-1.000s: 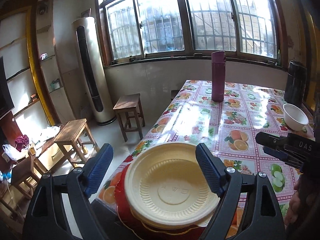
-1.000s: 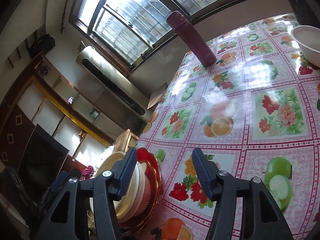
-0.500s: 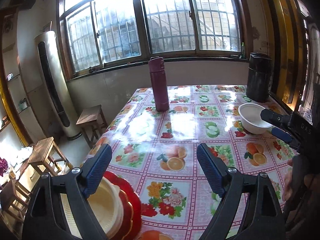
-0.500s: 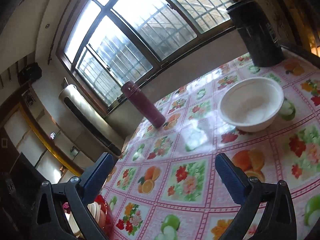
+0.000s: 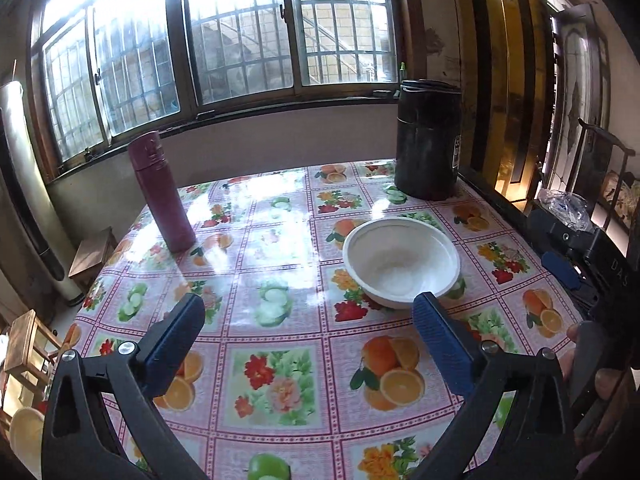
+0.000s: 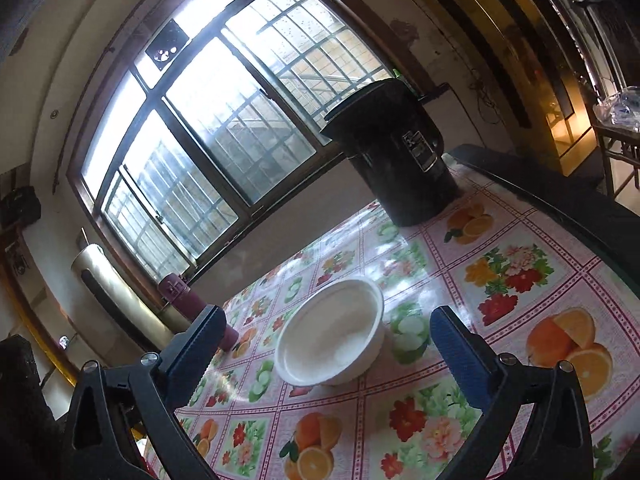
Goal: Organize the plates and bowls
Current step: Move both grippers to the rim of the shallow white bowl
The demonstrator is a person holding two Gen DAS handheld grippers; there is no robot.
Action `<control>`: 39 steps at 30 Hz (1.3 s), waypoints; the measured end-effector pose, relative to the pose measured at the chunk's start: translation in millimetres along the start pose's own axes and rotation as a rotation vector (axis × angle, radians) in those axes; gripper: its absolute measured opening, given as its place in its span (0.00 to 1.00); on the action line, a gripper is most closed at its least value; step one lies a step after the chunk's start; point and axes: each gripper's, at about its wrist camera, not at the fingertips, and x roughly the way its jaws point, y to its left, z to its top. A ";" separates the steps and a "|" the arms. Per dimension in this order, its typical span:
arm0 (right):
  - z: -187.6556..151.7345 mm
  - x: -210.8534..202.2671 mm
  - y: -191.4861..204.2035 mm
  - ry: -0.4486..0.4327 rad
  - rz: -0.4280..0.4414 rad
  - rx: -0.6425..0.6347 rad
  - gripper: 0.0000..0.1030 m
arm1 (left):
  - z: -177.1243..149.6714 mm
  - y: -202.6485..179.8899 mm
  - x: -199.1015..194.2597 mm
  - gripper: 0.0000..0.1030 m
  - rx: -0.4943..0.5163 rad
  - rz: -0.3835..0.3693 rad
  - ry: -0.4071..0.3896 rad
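left gripper [image 5: 308, 336]: lower part of the left wrist view, blue pads wide apart and still opening, nothing between them but tablecloth; the right pad's tip overlaps the bowl's near rim in the picture — contact cannot be told.
right gripper [image 6: 326, 346]: bottom of the right wrist view, jaws spread wide, gripping nothing; the bowl shows in the gap just beyond the tips, with no pad pressing on it.
hand [image 5: 588, 364]: right edge of the left wrist view, fingers wrapped on the black handle of the other gripper.
plates [image 5: 24, 436]: a cream rim at the lower left edge of the left wrist view, mostly cut off; how many are stacked cannot be told.
table [image 5: 280, 376]: covered by a glossy cloth of pink-bordered squares with fruit and flowers, glare in the middle.
bowl [image 5: 401, 262]: white, upright, empty-looking, right of centre in the left wrist view; centre of the right wrist view [image 6: 330, 344], alone on the cloth.
bottle [image 5: 160, 192]: maroon, upright, upper left of the table, well apart from the bowl.
black container [image 5: 428, 140]: tall, dark, lidded, at the far right corner of the table behind the bowl.
stools [image 5: 24, 344]: wooden, off the table's left edge, on the floor.
window [image 5: 240, 32]: barred panes across the top — bright daylight.
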 end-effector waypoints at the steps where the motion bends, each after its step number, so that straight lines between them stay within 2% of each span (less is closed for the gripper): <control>1: 1.9 0.4 -5.9 -0.001 -0.005 0.015 1.00 | 3.2 -4.8 5.5 1.00 -0.001 -0.008 0.006; 8: 6.1 0.3 -19.3 -0.001 -0.019 0.064 1.00 | 13.3 -27.0 46.9 1.00 -0.023 -0.047 0.059; 15: 3.7 3.5 -16.9 0.018 -0.025 0.064 1.00 | 13.5 -27.8 74.1 1.00 -0.050 -0.061 0.102; 29: -4.7 21.4 -27.4 0.071 -0.004 0.129 1.00 | 5.9 -20.3 103.4 1.00 -0.078 -0.090 0.173; 39: -10.7 46.6 -22.0 0.069 -0.050 0.100 1.00 | -1.9 -11.7 117.6 1.00 -0.091 -0.112 0.225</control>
